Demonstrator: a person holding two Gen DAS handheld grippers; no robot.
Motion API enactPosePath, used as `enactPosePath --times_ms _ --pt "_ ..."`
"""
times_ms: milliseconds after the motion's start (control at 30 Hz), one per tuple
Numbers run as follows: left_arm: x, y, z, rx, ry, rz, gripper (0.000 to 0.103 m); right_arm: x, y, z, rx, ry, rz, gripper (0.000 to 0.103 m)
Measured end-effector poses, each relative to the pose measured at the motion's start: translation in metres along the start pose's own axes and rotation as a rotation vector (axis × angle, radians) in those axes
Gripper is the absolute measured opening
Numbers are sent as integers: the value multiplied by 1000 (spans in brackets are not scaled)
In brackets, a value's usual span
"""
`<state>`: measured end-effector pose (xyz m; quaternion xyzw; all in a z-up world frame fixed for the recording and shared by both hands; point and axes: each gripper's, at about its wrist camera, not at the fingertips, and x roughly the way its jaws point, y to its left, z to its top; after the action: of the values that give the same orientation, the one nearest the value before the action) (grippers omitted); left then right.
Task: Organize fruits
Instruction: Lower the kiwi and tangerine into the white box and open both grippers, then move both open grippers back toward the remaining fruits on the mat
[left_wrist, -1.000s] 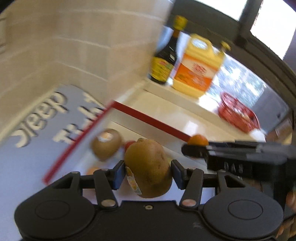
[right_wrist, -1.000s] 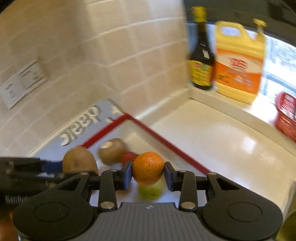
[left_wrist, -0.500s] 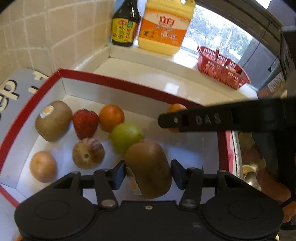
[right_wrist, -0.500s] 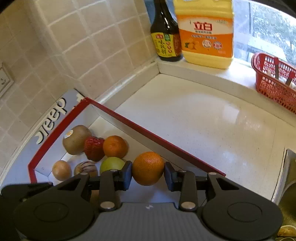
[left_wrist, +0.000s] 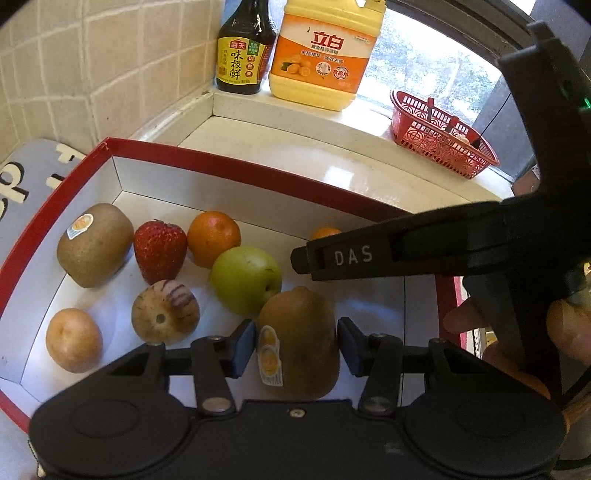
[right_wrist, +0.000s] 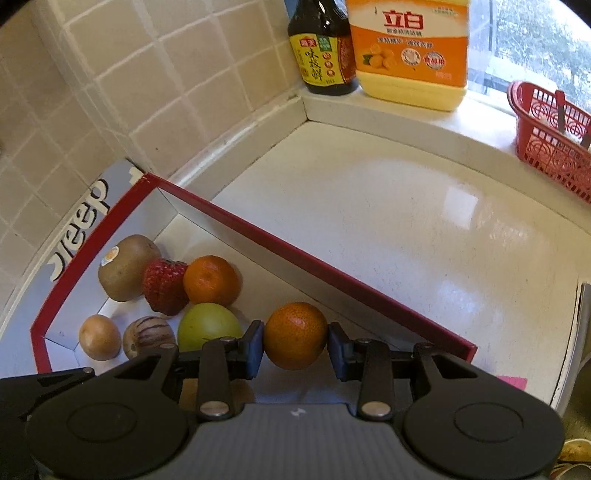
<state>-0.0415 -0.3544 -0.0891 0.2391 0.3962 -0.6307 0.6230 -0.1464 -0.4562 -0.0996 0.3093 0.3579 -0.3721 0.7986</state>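
Kiwi (left_wrist: 301, 343) sat clamped between the pads of the left tool (left_wrist: 295, 349), sticker side facing the camera, held over the near right part of the red-rimmed box (left_wrist: 236, 170). Right tool (right_wrist: 295, 349) was closed on a small orange (right_wrist: 294, 335), held above the box just inside its long red edge — in the left view that tool's black finger, marked "DAS", crossed in front from the right, with only a sliver of the fruit showing behind it.

Box contents, on the white floor: a second kiwi (left_wrist: 94, 245) at the far left, touching a strawberry (left_wrist: 159, 251); another orange (left_wrist: 213, 238) beside that; a green apple (left_wrist: 245, 280) just ahead of the held kiwi, nearly touching it; a striped round fruit (left_wrist: 165, 312) and a pale round fruit (left_wrist: 74, 339) nearer the camera.

Box rested on a white desk (right_wrist: 406, 229) against a tiled wall. On the ledge behind stood a dark sauce bottle (left_wrist: 242, 51) and a yellow detergent jug (left_wrist: 321, 55) — a red basket (left_wrist: 441, 134) further right.
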Motion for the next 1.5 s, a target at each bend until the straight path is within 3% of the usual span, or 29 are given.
enactPosePath --times_ms 233,267,300,333,467,633,800,1100,1333,1500 --pt "-1 4 0 -20 4 -17 59 1 2 -1 2 14 3 42" --pt "-2 6 0 -29 8 -26 62 -1 2 0 5 12 9 44" --pt "-3 7 0 -39 14 -28 74 -3 1 0 10 9 18 48" --pt "-5 7 0 -47 13 -26 78 -6 1 0 14 4 27 51" --pt "-21 7 -5 -47 2 -3 78 -18 1 1 21 -16 30 53" --pt "-61 5 -14 -43 -69 19 78 -36 4 1 19 -40 64 59" --pt "-116 16 -32 -89 -164 103 78 -57 23 -1 -38 -69 113 61" --pt "-223 68 -99 -316 -312 315 78 -82 97 -19 -258 -83 244 62" --pt "-261 92 -172 -404 -312 484 78 -87 171 -58 -500 -47 340 62" --pt "-258 96 -205 -430 -278 516 78 -84 212 -84 -624 -28 404 57"
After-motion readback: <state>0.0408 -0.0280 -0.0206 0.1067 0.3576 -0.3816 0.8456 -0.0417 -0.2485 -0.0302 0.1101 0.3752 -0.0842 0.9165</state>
